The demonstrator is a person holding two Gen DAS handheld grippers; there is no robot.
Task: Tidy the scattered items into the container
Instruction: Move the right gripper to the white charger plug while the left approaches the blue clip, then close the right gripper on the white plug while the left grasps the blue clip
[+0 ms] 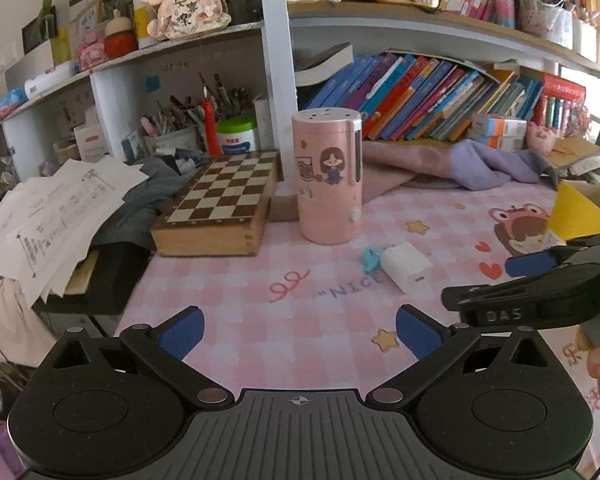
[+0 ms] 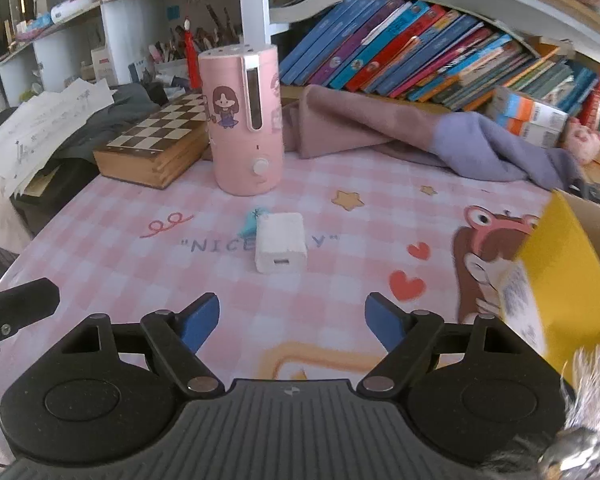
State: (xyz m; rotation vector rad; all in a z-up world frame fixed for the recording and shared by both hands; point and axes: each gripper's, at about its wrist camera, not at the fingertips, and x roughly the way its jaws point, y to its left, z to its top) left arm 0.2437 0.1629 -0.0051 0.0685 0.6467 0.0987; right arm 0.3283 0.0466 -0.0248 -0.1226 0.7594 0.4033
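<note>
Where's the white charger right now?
The white charger lies mid-mat in both views, in front of the pink humidifier, touching a small blue wrapper on its left.

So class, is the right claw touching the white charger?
Apart. The right wrist view shows pink mat between the open right claw and the white charger.

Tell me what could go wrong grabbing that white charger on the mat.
The blue candy lies touching the charger, so the open right tool may nudge it or pinch both. The left tool sits close alongside; the two could collide. The yellow box is at the frame's edge, so a drop may miss.
</note>
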